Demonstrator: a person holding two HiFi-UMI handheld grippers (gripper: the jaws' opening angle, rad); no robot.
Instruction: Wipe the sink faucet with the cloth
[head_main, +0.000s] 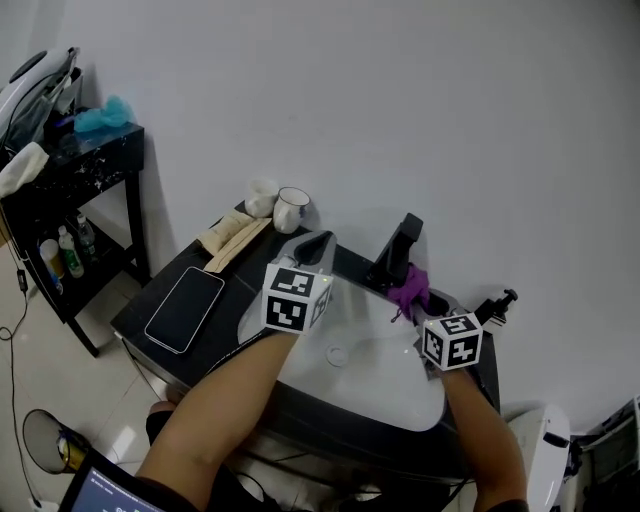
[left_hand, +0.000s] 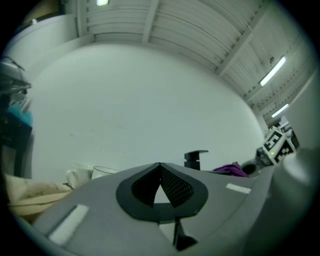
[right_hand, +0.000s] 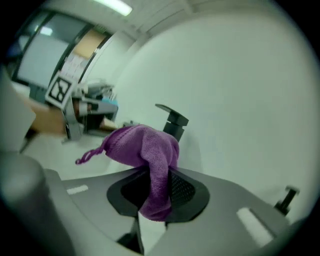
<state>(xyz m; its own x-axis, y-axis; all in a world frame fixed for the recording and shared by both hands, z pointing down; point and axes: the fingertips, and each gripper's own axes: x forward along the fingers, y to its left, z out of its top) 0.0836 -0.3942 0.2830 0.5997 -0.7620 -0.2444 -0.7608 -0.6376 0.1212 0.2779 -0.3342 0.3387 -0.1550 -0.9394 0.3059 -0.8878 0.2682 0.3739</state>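
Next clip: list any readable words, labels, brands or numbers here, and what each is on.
No text can be read in any view.
Marker cubes: black-and-white square patterns, no letters.
Bottles at far left: labels too small to read.
Screen at bottom left: lines too blurred to read.
Phone: screen dark, nothing shown.

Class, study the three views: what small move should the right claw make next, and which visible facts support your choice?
Probably ease the right claw forward so the purple cloth presses on the black faucet. The claw is shut on the cloth, which bunches ahead of it, and the faucet stands just beyond; firm contact is not evident.
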